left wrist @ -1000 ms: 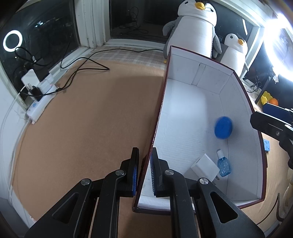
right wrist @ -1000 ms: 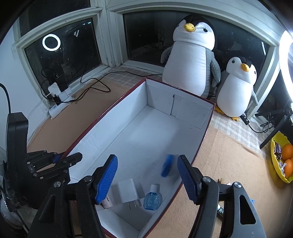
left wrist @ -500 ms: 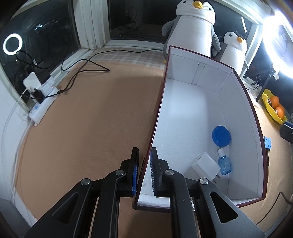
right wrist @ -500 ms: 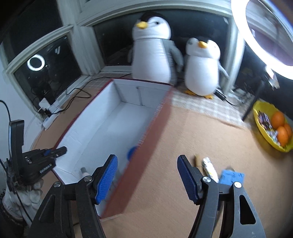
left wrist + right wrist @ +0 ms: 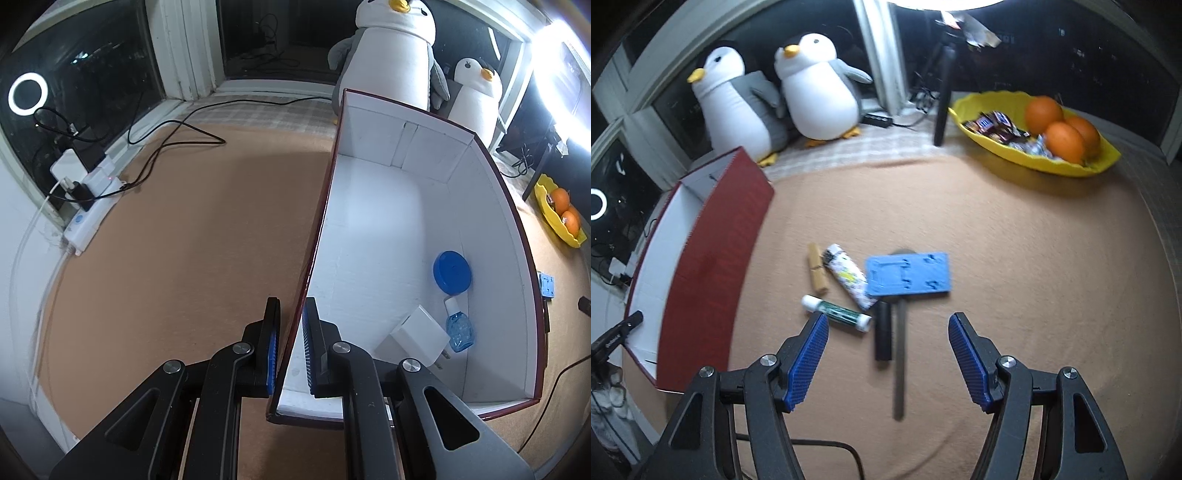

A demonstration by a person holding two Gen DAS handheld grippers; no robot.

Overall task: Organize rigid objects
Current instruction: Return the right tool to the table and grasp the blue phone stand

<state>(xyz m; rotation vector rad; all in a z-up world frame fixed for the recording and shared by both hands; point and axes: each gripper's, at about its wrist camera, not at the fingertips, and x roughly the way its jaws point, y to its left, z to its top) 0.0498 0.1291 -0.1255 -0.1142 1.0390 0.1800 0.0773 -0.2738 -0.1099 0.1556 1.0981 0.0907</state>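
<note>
My left gripper (image 5: 291, 354) is shut on the near left wall of a dark red box (image 5: 317, 236) with a white inside. In the box lie a blue round lid (image 5: 452, 272), a small blue bottle (image 5: 459, 329) and a white charger (image 5: 419, 336). My right gripper (image 5: 888, 354) stands open above loose items on the tan mat, holding nothing. Below it lie a blue flat plate (image 5: 908, 274), a patterned lighter (image 5: 847, 276), a wooden block (image 5: 817, 267), a white-and-green tube (image 5: 836, 313), a black cylinder (image 5: 882, 330) and a thin grey tool (image 5: 899, 354). The red box (image 5: 713, 258) is at its left.
Two plush penguins (image 5: 816, 88) stand behind the box by the window. A yellow bowl (image 5: 1034, 155) with oranges and sweets sits at the back right. A black stand leg (image 5: 942, 107) rises beside it. A power strip (image 5: 90, 210) and cables lie at the left edge of the mat.
My right gripper has swung right, out from over the box to above the loose items. The blue lid dropped and now lies still on the box floor. My left gripper has not moved.
</note>
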